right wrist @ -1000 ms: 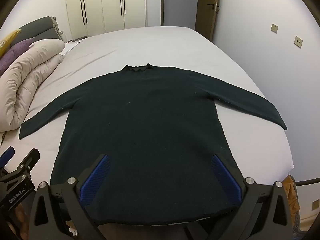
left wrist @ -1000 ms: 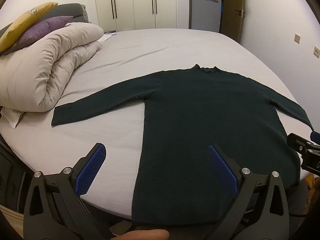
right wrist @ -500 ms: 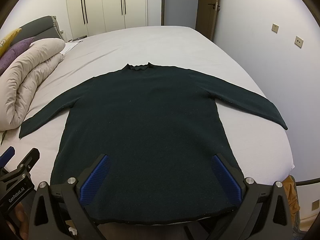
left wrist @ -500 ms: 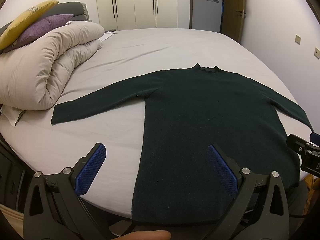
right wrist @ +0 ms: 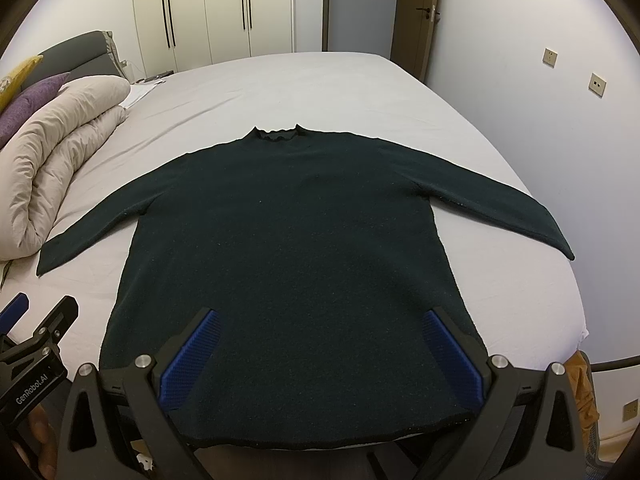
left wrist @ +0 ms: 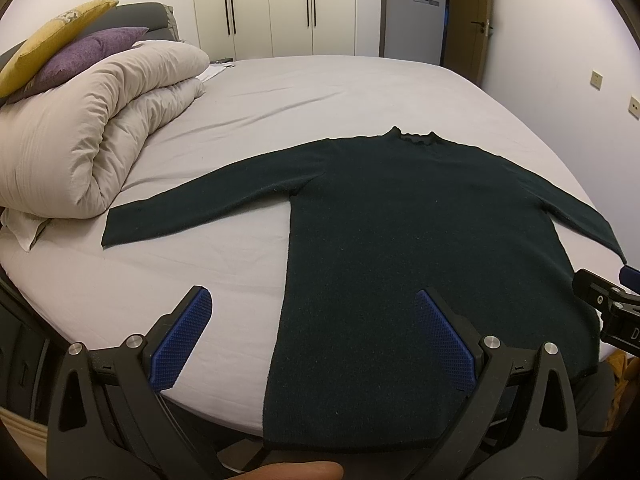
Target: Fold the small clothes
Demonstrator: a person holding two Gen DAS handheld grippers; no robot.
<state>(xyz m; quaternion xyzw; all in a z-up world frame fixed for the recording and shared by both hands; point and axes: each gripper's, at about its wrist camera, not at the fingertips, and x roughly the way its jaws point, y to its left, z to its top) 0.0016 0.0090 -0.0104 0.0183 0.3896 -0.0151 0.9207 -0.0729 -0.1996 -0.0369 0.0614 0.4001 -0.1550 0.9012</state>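
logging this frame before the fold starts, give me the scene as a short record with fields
garment: dark green sweater, long sleeves
garment state: flat and unfolded, both sleeves spread out to the sides, collar at the far end
surface: bed with a pale sheet
left gripper: open, holding nothing, above the hem's left corner
right gripper: open, holding nothing, above the hem
beside garment: rolled beige duvet off the left sleeve end
on duvet: purple cushion, yellow cushion
fold progress: none yet

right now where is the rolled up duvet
The beige duvet lies rolled at the left side of the bed in both wrist views, under the purple cushion, just beyond the dark sweater's left sleeve end.
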